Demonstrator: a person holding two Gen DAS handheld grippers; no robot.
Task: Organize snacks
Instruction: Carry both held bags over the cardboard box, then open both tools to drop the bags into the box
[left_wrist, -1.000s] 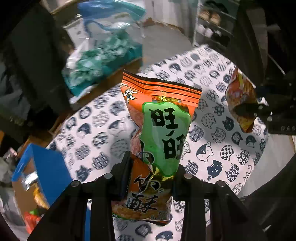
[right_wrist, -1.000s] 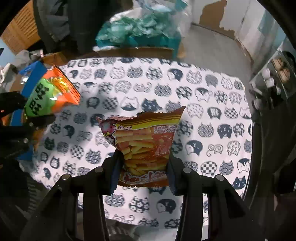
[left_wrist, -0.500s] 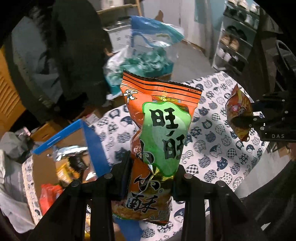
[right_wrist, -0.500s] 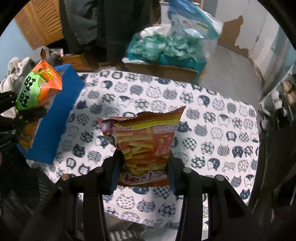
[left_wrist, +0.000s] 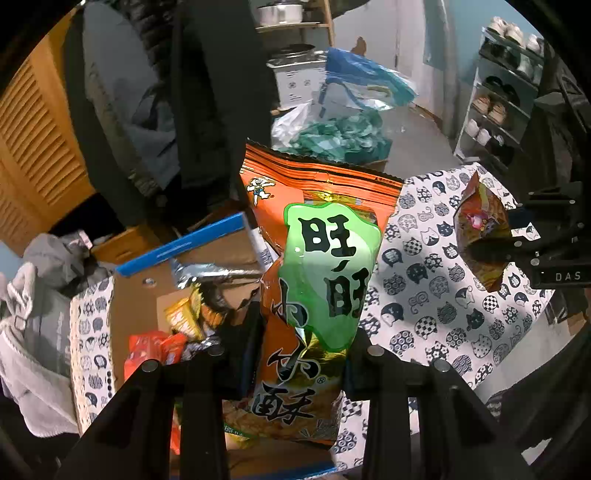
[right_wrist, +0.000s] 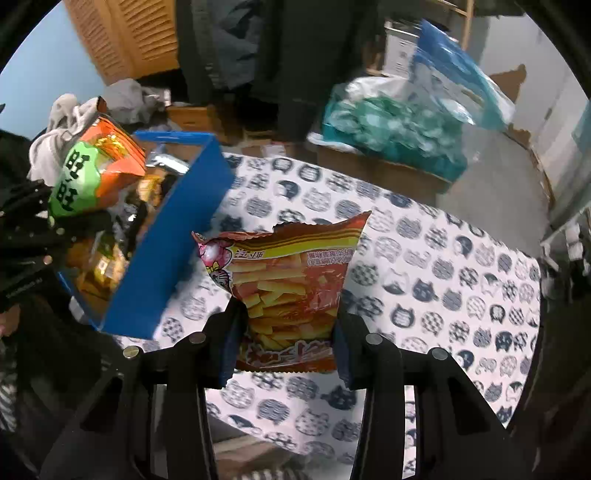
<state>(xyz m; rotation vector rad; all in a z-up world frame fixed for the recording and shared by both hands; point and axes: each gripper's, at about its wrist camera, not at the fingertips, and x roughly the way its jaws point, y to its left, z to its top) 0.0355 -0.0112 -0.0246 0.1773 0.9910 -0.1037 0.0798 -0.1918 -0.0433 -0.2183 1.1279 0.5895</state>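
Left gripper (left_wrist: 301, 354): clamped on the orange bag (left_wrist: 314, 258), held over the open box (left_wrist: 136, 299).
Right gripper (right_wrist: 288, 325): clamped on the fries bag (right_wrist: 288, 280), above the tablecloth (right_wrist: 443, 280), just beside the box's blue wall.
Step, judged: drop the orange bag in first; lower it past the rim, clear of the packets (left_wrist: 173, 332) inside, then open.
Left view only: box interior, nearly full.
Right view only: blue outer wall and both bags' spacing.
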